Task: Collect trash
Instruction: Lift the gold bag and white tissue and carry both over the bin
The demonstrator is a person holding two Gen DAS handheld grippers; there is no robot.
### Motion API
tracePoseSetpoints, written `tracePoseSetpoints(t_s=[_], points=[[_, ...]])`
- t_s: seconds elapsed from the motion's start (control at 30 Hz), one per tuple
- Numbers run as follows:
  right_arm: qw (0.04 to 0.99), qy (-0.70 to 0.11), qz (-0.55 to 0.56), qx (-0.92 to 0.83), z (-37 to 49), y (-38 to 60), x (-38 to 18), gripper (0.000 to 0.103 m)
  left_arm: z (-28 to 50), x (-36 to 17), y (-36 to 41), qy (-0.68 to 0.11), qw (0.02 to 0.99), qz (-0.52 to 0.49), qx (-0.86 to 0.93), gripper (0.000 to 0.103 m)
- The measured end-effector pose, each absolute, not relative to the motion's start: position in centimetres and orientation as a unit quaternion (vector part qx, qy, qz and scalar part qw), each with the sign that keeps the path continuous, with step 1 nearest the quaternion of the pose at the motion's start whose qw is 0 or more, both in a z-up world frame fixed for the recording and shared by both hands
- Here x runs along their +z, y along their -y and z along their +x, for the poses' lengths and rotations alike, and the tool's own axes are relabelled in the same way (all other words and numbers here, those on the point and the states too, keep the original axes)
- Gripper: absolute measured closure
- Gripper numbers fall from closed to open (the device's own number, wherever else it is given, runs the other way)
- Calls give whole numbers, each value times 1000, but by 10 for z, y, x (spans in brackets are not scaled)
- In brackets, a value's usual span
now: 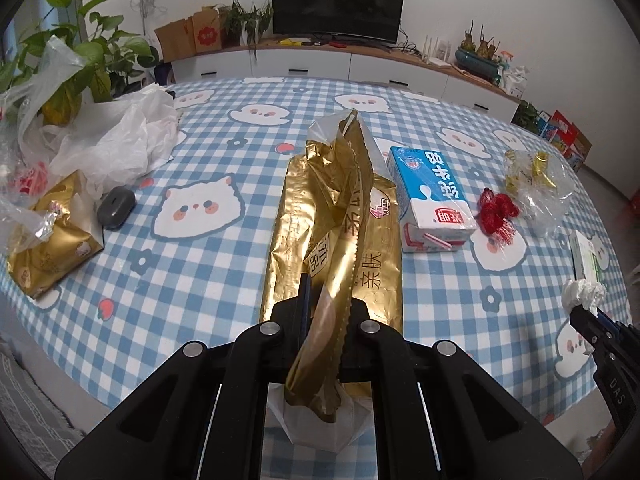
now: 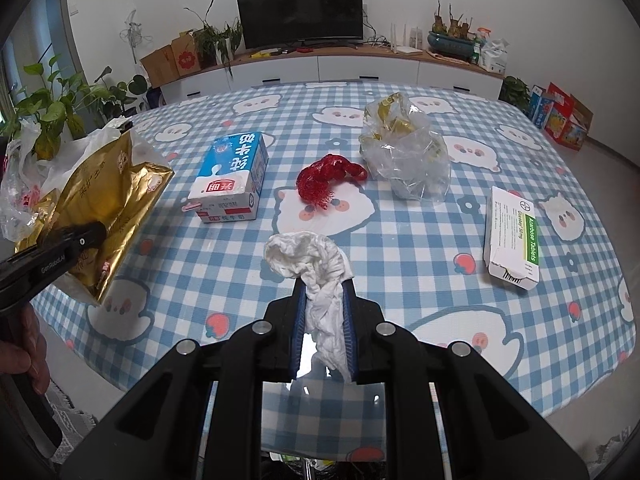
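My left gripper [image 1: 328,304] is shut on a crumpled gold foil wrapper [image 1: 336,216], which hangs above the checked tablecloth [image 1: 200,280]. In the right wrist view the same wrapper [image 2: 104,196] is lifted at the left in the left gripper [image 2: 76,240]. My right gripper [image 2: 324,286] is shut on a wad of white tissue [image 2: 308,256], also off the table. On the cloth lie a blue-and-white milk carton [image 2: 230,178], a red mesh scrap [image 2: 328,178], a crumpled clear bag [image 2: 404,156] with gold bits inside, and a white-and-green tablet box [image 2: 512,236].
At the table's left lie white plastic bags [image 1: 112,136], a gold tissue pack [image 1: 52,232] and a grey oval object [image 1: 116,206]. Potted plants [image 1: 80,60] stand behind them. A TV [image 1: 338,4] on a low white cabinet is beyond the table. A hand [image 2: 24,344] holds the left gripper's handle.
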State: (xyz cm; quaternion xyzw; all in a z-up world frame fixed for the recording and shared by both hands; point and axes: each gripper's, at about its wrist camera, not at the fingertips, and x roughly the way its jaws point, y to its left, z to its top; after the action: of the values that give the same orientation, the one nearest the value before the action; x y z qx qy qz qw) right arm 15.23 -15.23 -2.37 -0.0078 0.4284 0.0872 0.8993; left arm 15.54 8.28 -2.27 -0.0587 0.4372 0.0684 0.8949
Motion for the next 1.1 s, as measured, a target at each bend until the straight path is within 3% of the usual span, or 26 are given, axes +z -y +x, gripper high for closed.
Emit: tracePoseSetpoints(t_s=[1.1], points=[[907, -406, -22, 110, 26, 145, -11, 88, -30, -30, -65, -426, 899, -82, 59, 96]])
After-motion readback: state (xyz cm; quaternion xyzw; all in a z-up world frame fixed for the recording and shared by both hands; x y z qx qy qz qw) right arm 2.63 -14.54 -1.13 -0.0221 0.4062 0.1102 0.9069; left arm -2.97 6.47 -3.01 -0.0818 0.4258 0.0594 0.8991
